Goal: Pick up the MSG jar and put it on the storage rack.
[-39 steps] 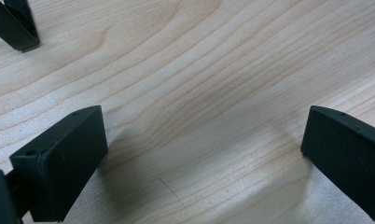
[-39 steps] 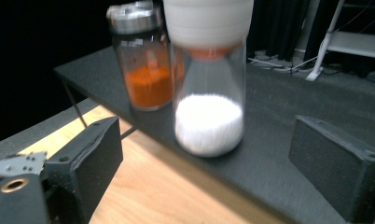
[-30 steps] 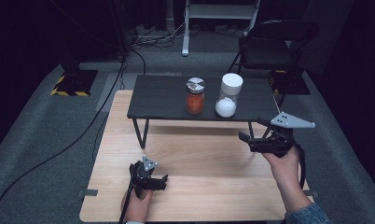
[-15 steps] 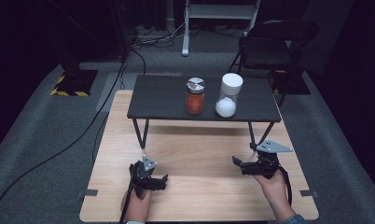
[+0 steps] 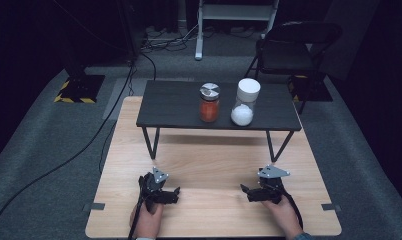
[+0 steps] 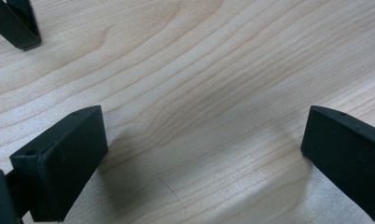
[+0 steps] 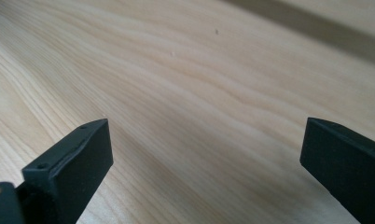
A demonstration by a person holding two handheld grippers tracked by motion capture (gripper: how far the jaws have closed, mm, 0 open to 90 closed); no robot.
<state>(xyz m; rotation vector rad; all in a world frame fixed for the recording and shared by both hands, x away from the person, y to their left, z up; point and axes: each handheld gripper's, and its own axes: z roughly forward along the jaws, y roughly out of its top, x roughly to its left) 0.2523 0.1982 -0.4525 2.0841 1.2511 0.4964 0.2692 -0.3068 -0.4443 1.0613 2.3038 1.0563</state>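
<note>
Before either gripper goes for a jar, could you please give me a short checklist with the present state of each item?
1. Left gripper open, nothing between its jaws: ok.
2. Right gripper open, nothing between its jaws: ok.
3. Orange jar upright on the black shelf, lid on: ok.
4. White jar upright beside it, cap on: ok.
5. Gap between the two jars: apart in the high view, ok.
6. Lids screwed tight: cannot tell.
</note>
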